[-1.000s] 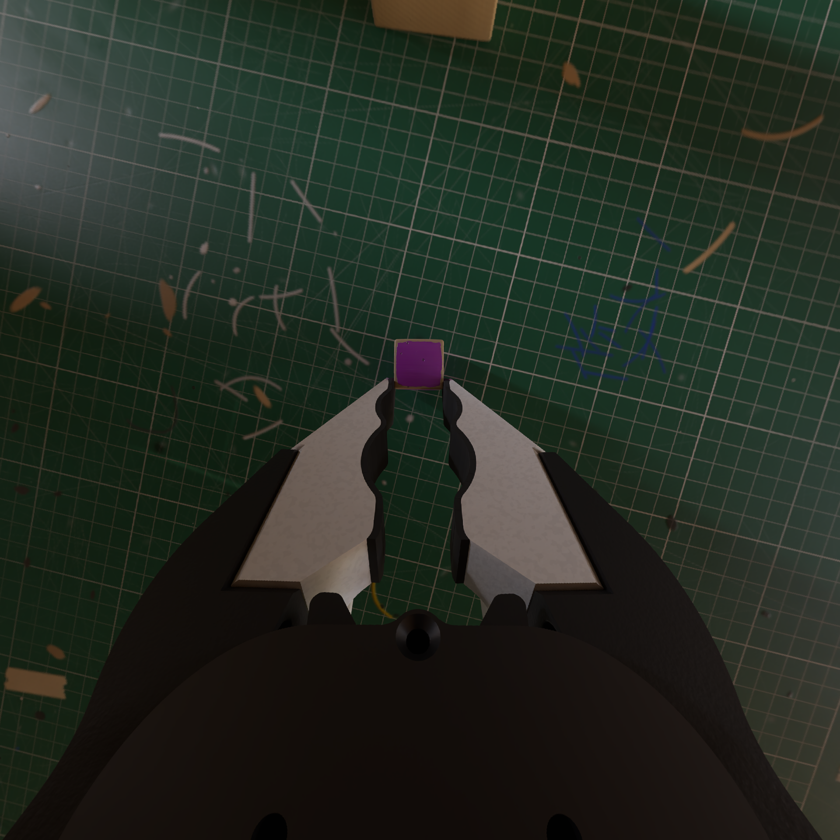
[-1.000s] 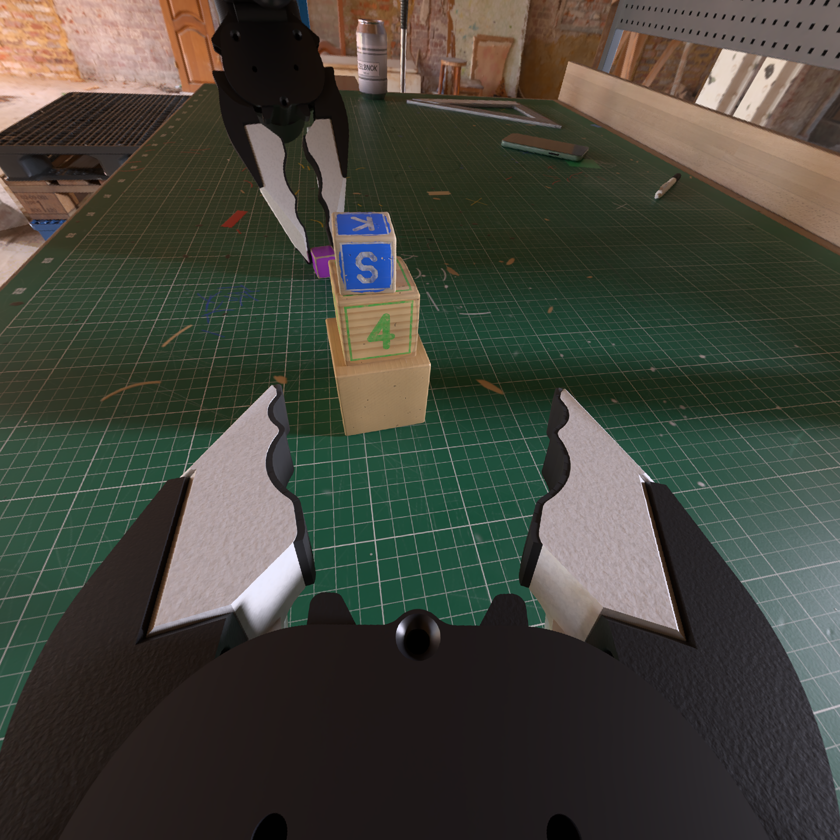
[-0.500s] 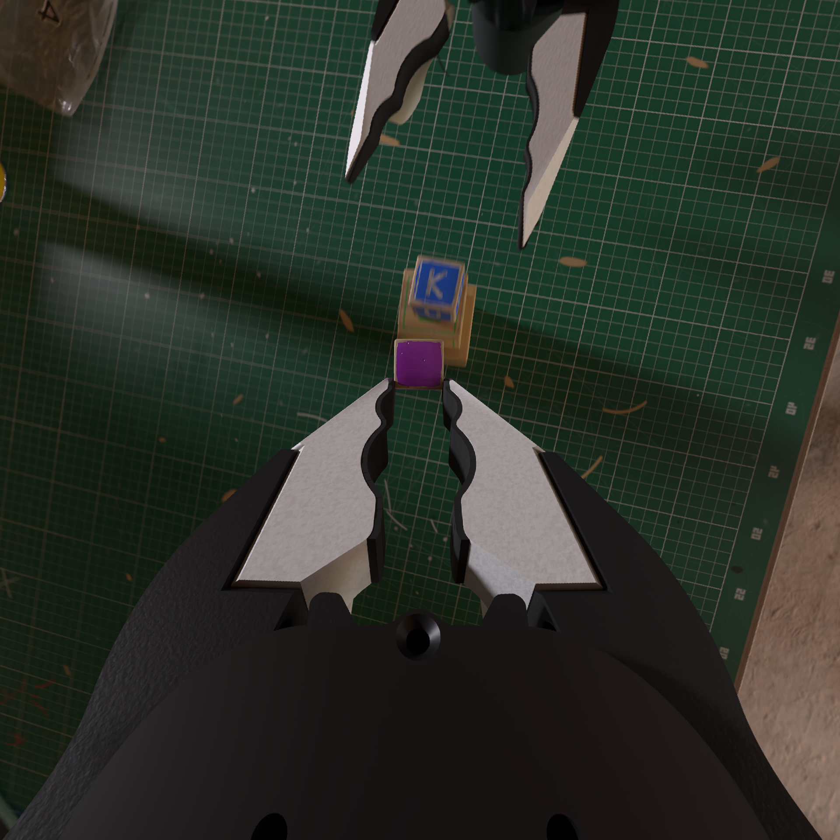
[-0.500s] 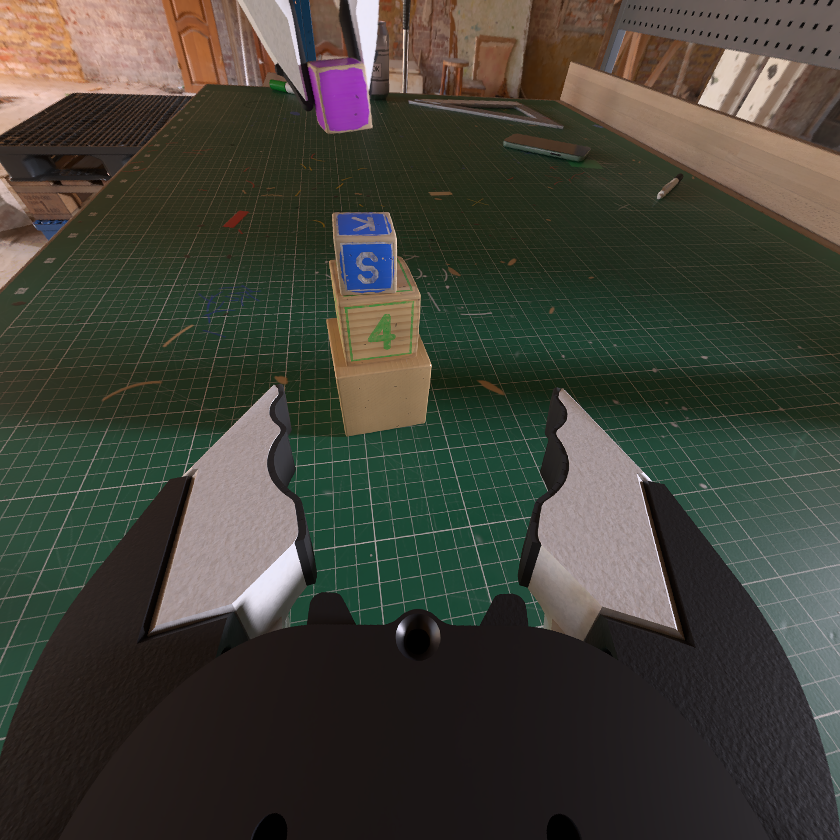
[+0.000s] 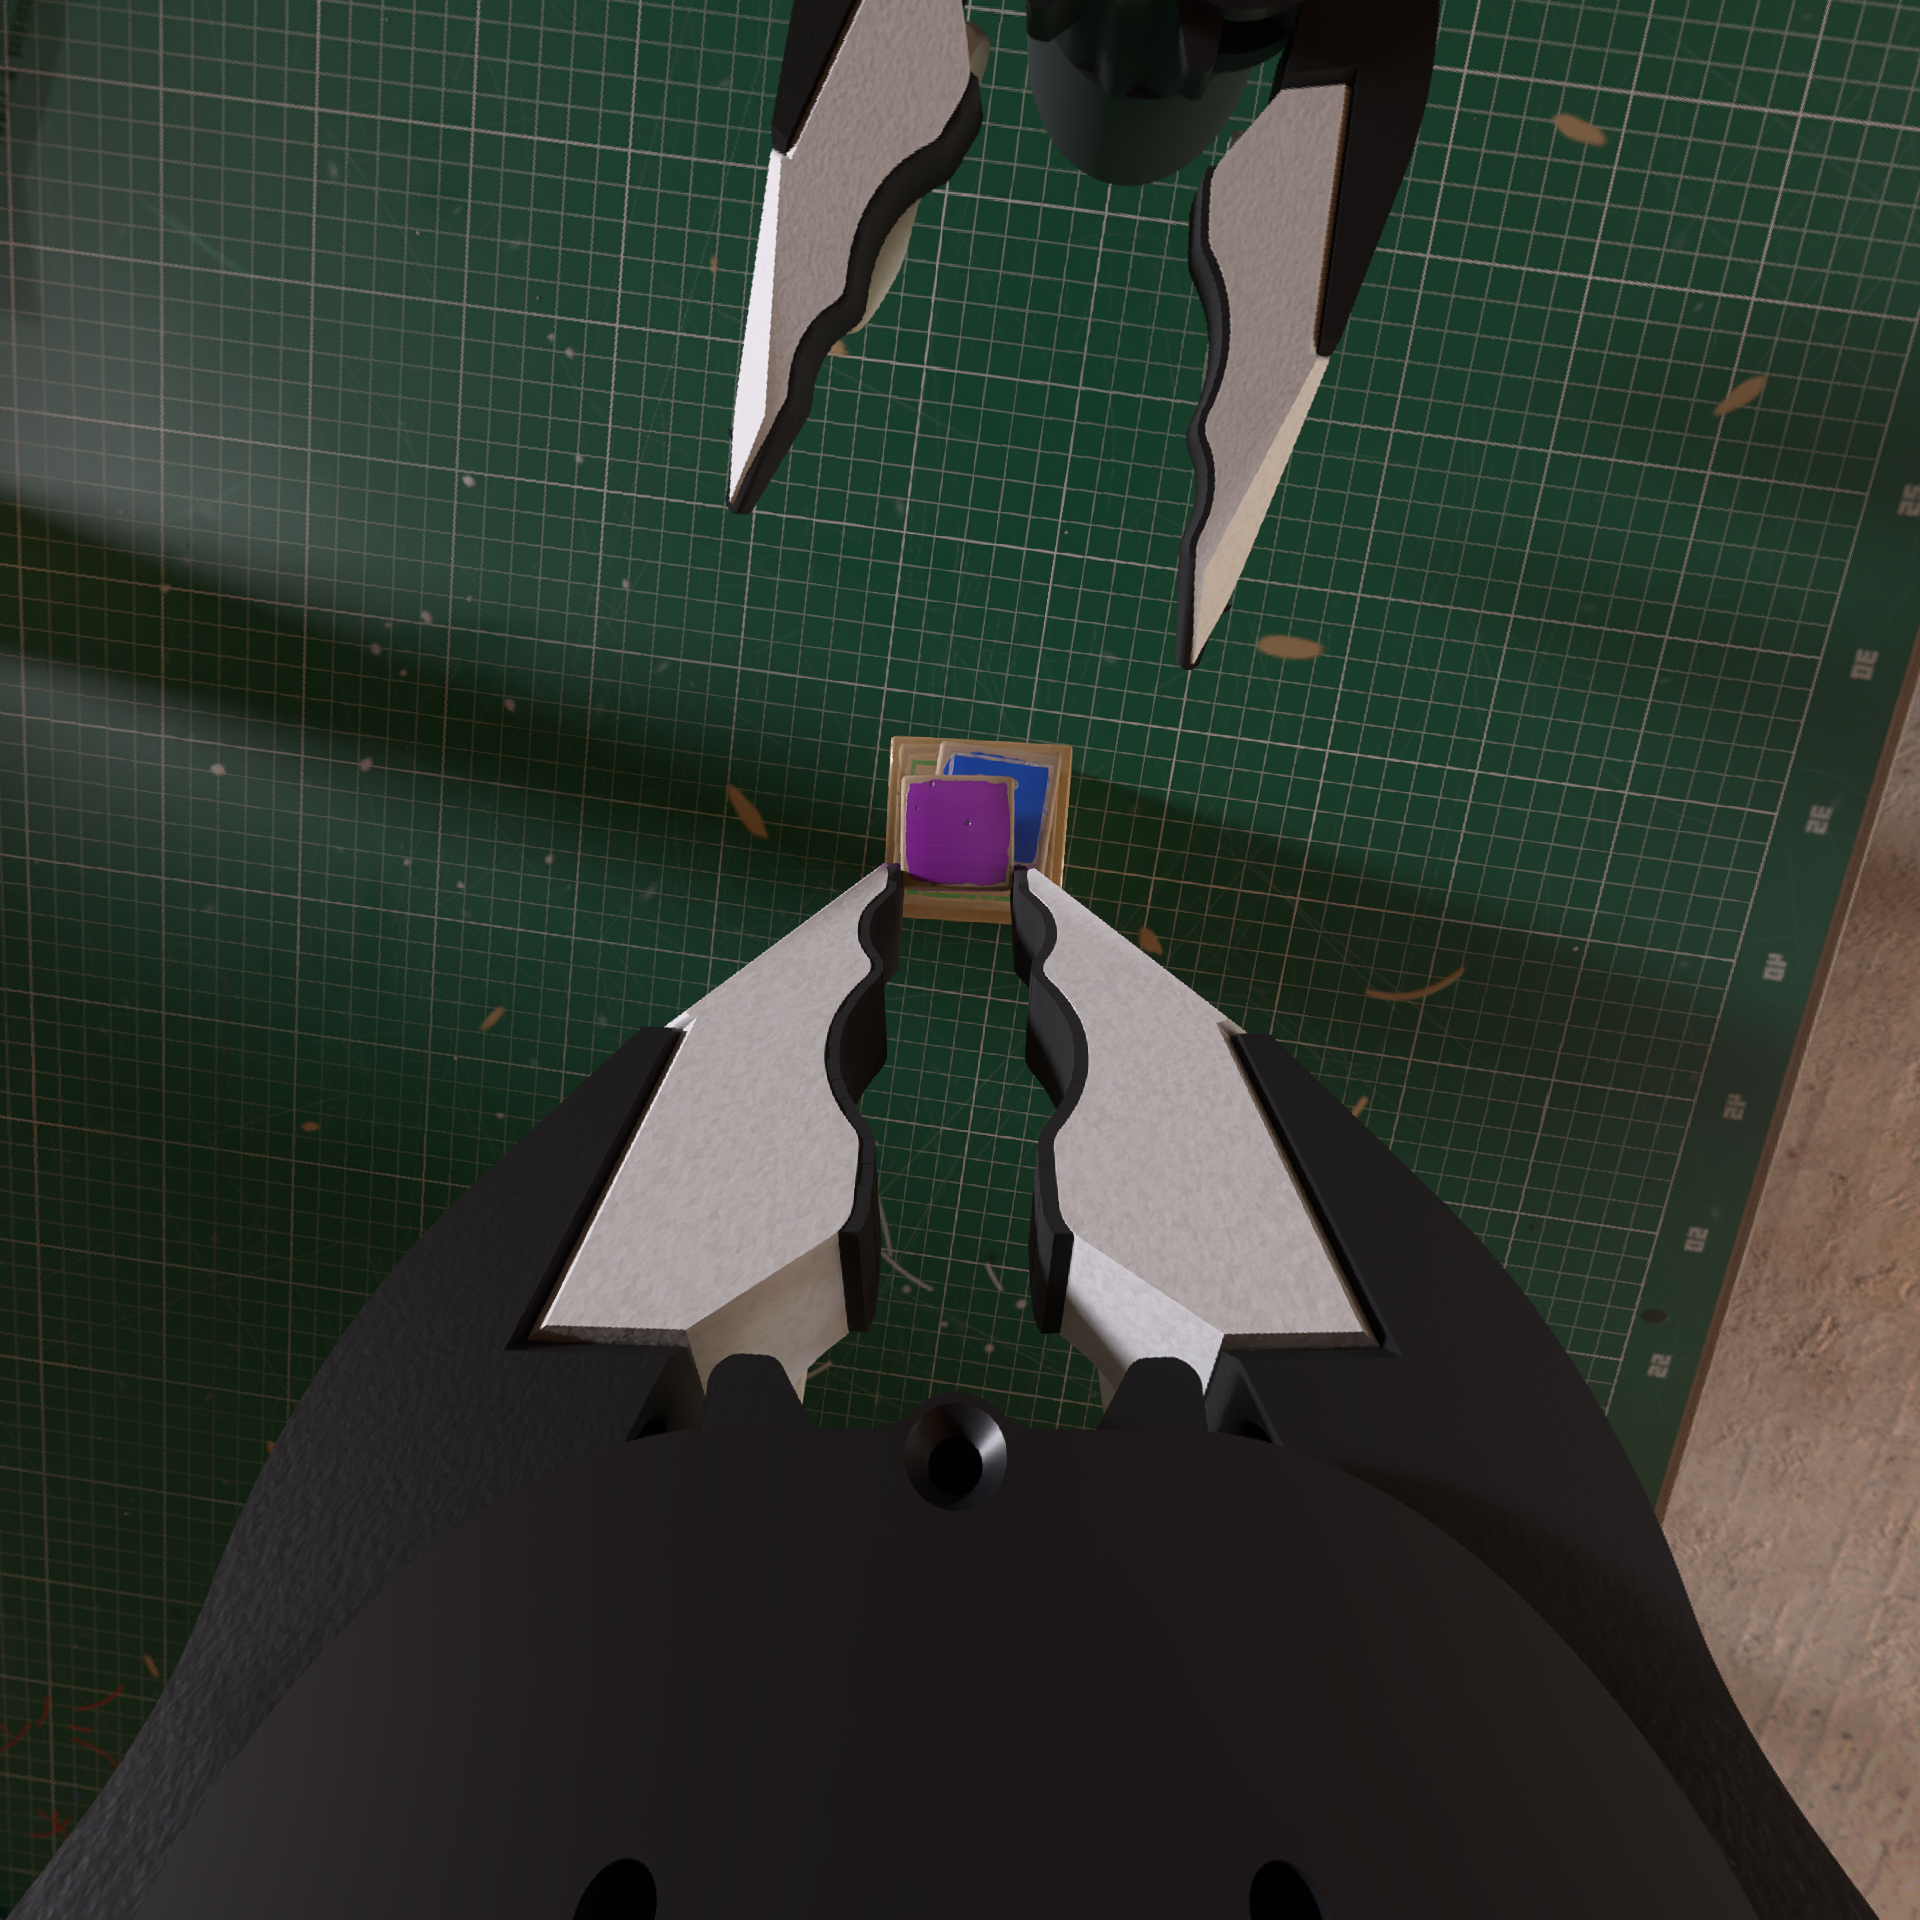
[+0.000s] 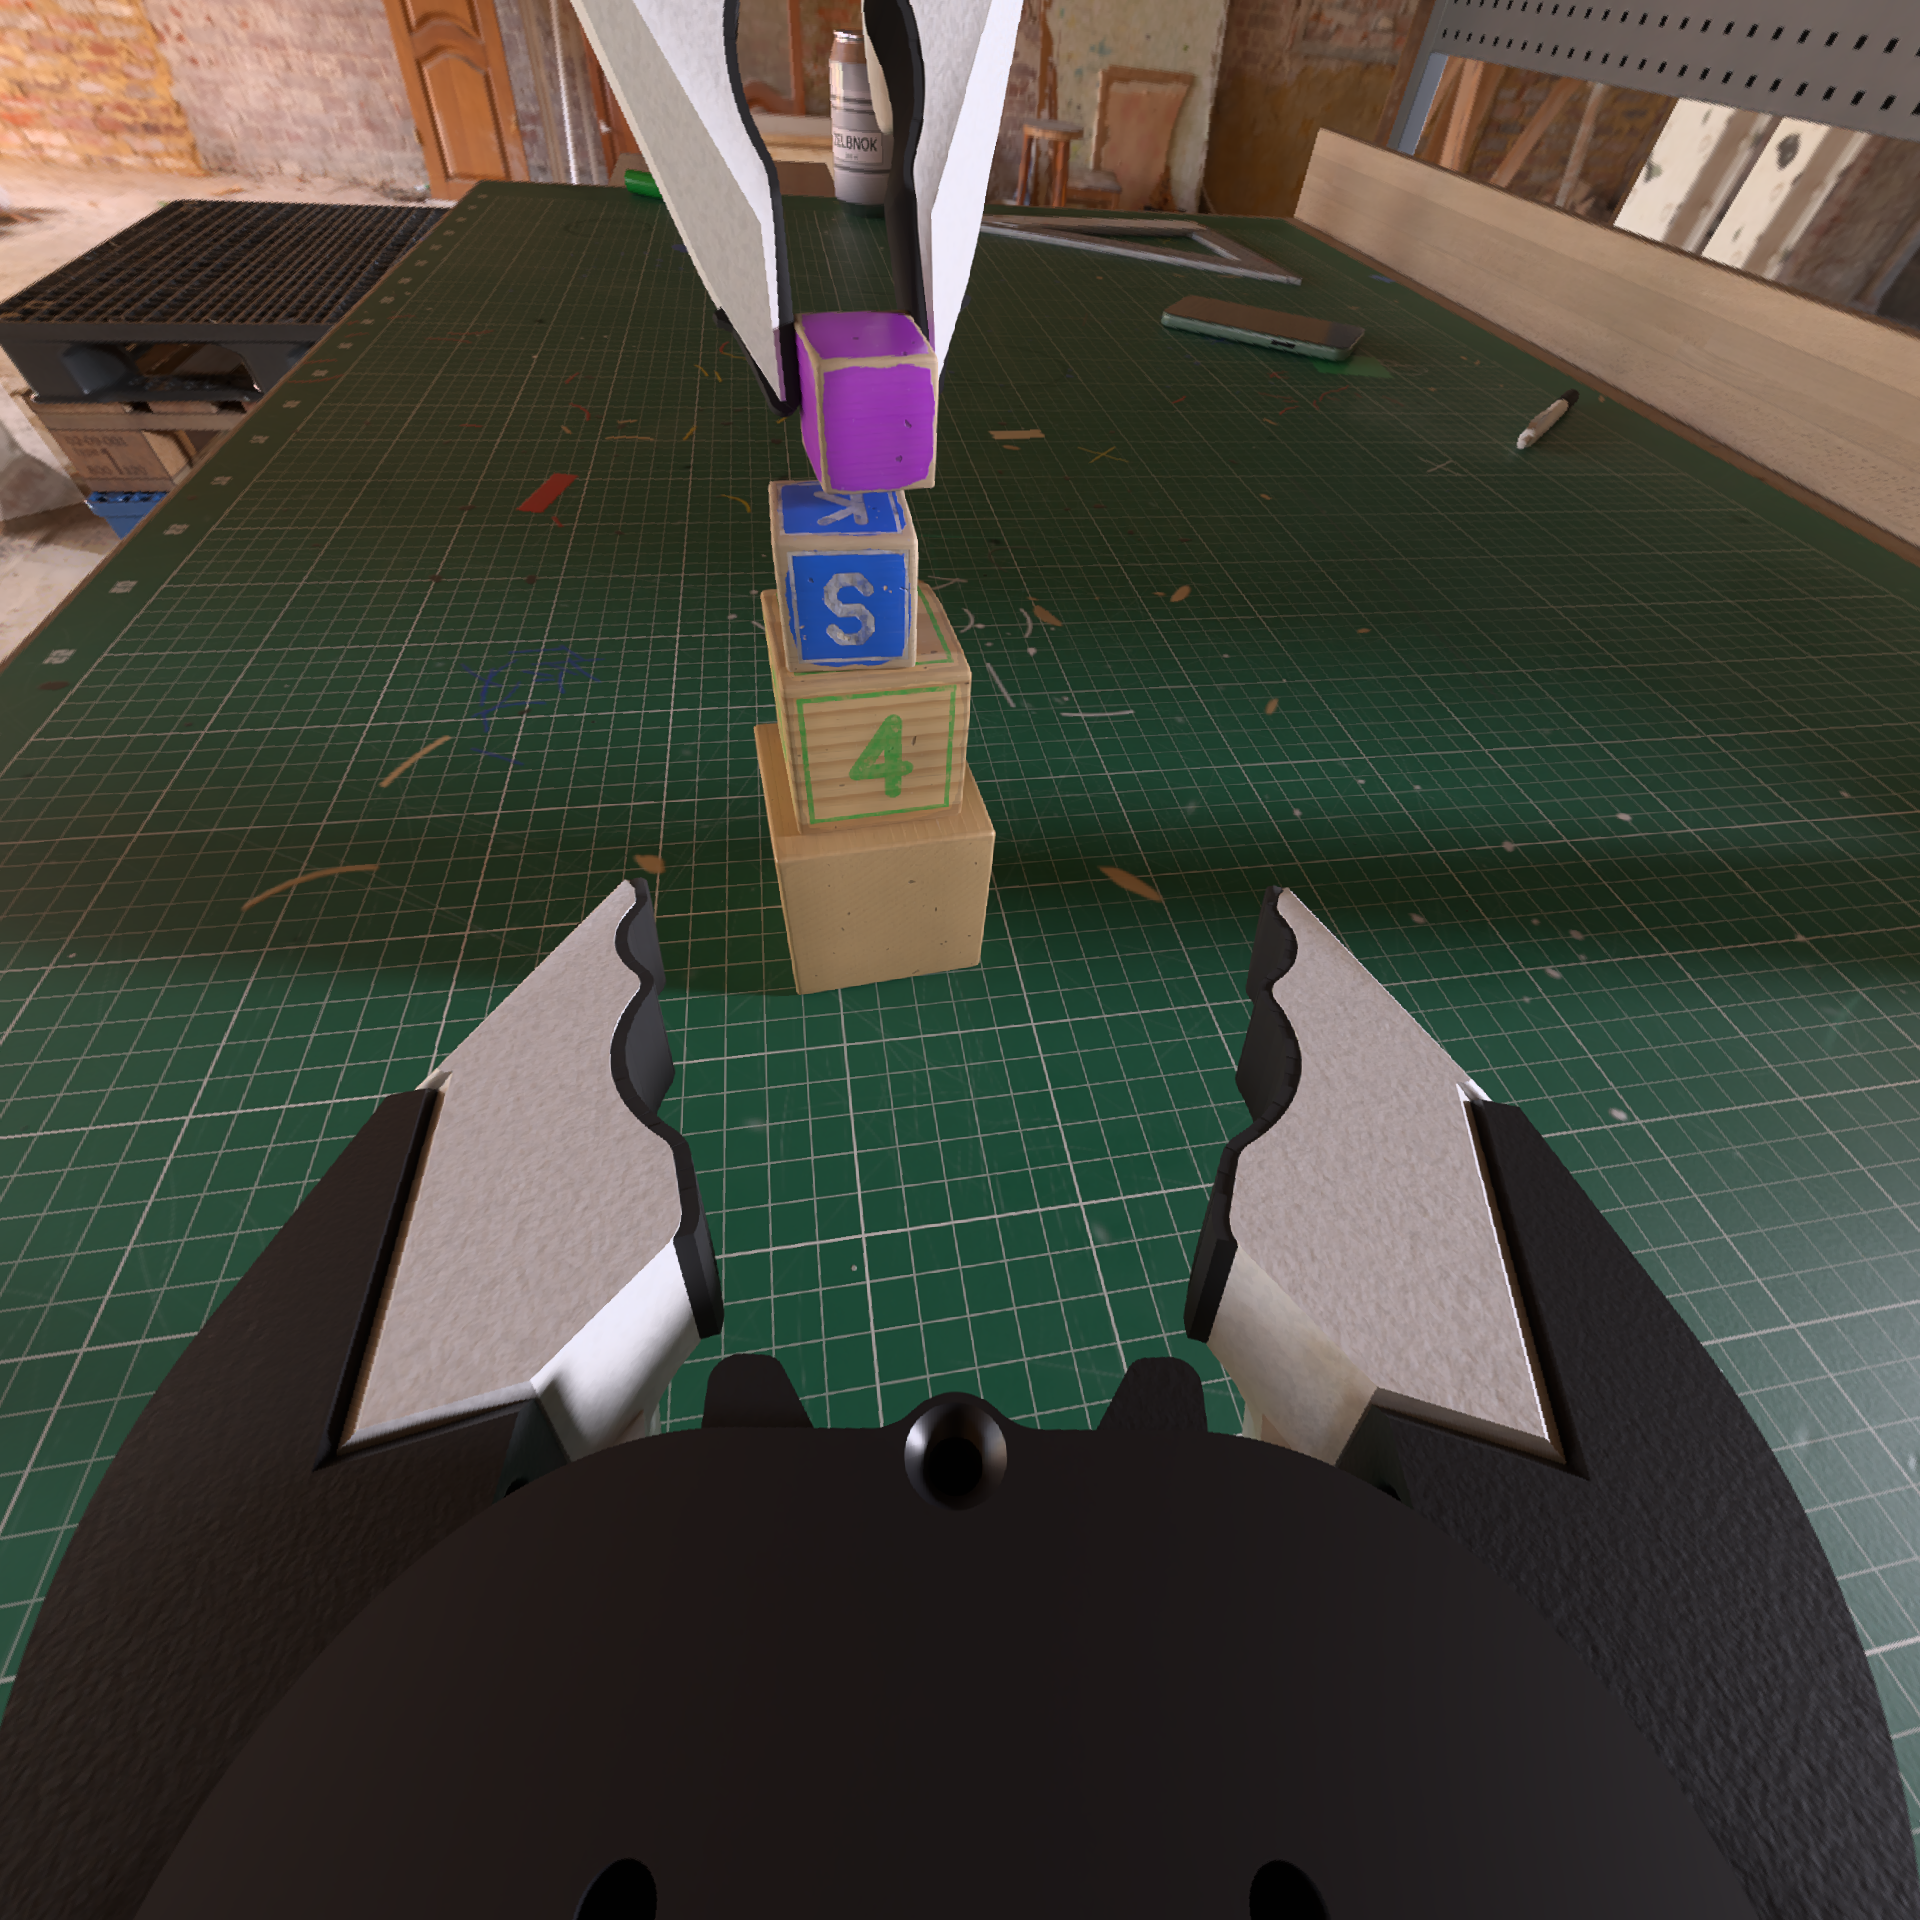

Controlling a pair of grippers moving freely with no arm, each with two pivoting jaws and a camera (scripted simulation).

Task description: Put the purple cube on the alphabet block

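My left gripper (image 5: 953, 883) is shut on the purple cube (image 5: 956, 840) and points straight down. In the right wrist view the left gripper (image 6: 847, 364) holds the purple cube (image 6: 871, 407) just above the blue alphabet block (image 6: 847, 597), shifted slightly right; I cannot tell whether they touch. The blue alphabet block (image 5: 1023, 800) tops a stack: below it a wooden number block (image 6: 878, 753), then a plain wooden cube (image 6: 883, 904). My right gripper (image 6: 956, 914) is open and empty, low over the mat in front of the stack. It also shows in the left wrist view (image 5: 966, 582).
The green cutting mat (image 6: 1351, 831) covers the table, strewn with wood shavings. A phone (image 6: 1262, 327), a pencil (image 6: 1548, 421), a metal square (image 6: 1143, 244) and a can (image 6: 854, 145) lie far back. A wooden board (image 6: 1558, 312) runs along the right. The mat's edge (image 5: 1766, 1039) is at right.
My left gripper has lifted the purple cube off the mat, carried it over the stack and lowered it close to the blue block. My right gripper has stayed still and open.
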